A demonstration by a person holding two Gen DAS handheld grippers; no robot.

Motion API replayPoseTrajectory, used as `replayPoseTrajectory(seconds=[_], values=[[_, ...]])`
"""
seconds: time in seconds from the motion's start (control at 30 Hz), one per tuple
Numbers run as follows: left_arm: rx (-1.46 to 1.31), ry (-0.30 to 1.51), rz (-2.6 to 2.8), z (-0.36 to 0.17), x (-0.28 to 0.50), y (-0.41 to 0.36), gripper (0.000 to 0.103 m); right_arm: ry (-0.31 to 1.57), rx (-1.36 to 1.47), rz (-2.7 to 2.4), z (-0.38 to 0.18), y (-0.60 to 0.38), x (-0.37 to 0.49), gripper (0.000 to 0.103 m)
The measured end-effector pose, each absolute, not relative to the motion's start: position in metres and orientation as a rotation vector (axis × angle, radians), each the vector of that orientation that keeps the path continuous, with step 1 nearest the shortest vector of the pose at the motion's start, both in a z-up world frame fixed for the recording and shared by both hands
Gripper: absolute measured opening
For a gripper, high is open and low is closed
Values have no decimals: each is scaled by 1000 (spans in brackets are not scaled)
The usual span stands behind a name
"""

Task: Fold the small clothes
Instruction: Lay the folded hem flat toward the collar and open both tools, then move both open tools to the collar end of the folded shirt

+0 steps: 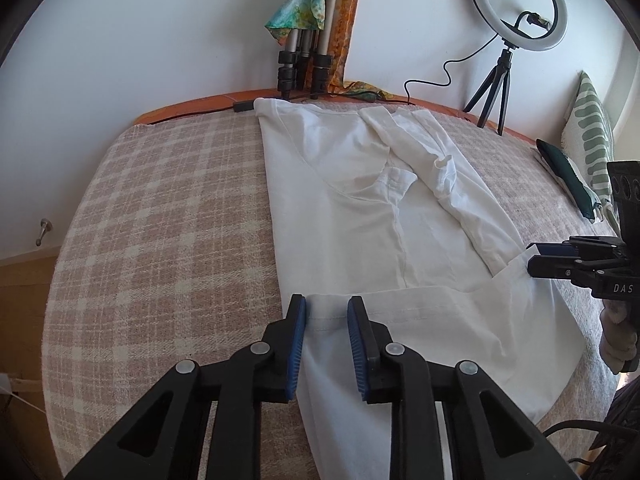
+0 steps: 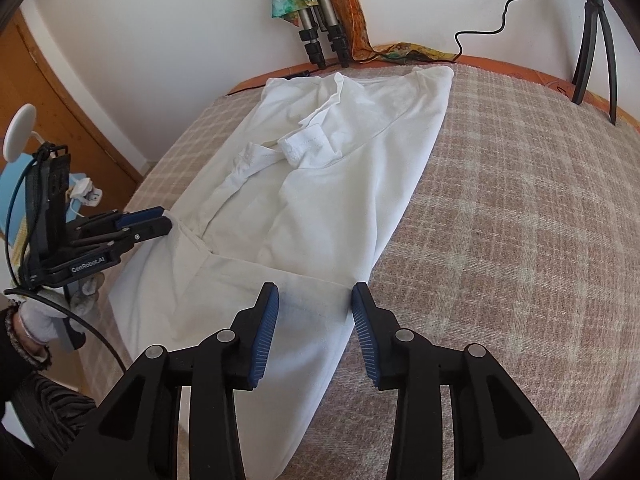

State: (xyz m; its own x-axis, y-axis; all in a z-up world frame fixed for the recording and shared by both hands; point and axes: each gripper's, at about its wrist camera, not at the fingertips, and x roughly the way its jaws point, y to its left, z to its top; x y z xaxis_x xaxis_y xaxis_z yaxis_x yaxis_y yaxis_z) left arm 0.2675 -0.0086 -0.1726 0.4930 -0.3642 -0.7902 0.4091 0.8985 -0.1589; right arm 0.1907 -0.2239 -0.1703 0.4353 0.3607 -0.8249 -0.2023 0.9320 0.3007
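Observation:
A white T-shirt (image 1: 360,208) lies lengthwise on the plaid bed cover (image 1: 160,220), both sleeves folded in over its middle and its near hem folded back. My left gripper (image 1: 326,308) is open, its blue pads straddling the left corner of the folded hem. In the right wrist view the shirt (image 2: 320,184) runs away from me and my right gripper (image 2: 314,300) is open over the hem's right corner. Each gripper shows in the other's view, the right one (image 1: 536,258) and the left one (image 2: 164,218), both at the shirt's edges.
Tripod legs (image 1: 302,64) draped with coloured scarves lean on the wall behind the bed. A ring light (image 1: 516,4) on a small tripod stands at the back right. A green-patterned pillow (image 1: 592,136) and a dark pouch (image 1: 564,176) lie at the right edge.

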Motion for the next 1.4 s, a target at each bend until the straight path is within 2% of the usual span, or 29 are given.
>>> replayPoseTrajectory(seconds=[0.03, 0.07, 0.1, 0.3, 0.43, 0.5, 0.53, 0.73, 0.8, 0.83, 1.0, 1.3, 1.4], values=[[56, 943, -466, -172, 267, -10, 10, 1067, 149, 351, -170, -221, 190, 10], [60, 939, -461, -172, 266, -10, 4, 1054, 143, 354, -168, -220, 188, 8], [62, 935, -458, -171, 264, -10, 3, 1040, 131, 352, -165, -218, 185, 7], [14, 879, -420, -156, 255, 6, 1, 974, 95, 310, -148, -222, 176, 6], [19, 919, -378, -173, 268, 10, 0, 1008, 98, 290, -163, -228, 187, 6], [3, 955, -376, -179, 273, 13, 6, 1047, 108, 295, -168, -229, 190, 8], [13, 947, -364, -177, 271, 14, 13, 1048, 106, 284, -167, -230, 189, 10], [54, 869, -427, -144, 245, 12, 17, 998, 86, 315, -140, -229, 168, 10], [65, 843, -442, -133, 242, 6, 22, 983, 92, 321, -133, -228, 165, 10], [52, 842, -456, -129, 243, 6, 29, 980, 117, 332, -131, -230, 166, 10], [40, 836, -456, -113, 270, 3, 30, 936, 170, 277, -121, -249, 185, 10], [1, 868, -486, -107, 335, -3, 32, 1070, 425, 285, -153, -309, 273, 10], [-1, 887, -511, -119, 344, -10, 32, 1087, 464, 299, -168, -312, 301, 18]])
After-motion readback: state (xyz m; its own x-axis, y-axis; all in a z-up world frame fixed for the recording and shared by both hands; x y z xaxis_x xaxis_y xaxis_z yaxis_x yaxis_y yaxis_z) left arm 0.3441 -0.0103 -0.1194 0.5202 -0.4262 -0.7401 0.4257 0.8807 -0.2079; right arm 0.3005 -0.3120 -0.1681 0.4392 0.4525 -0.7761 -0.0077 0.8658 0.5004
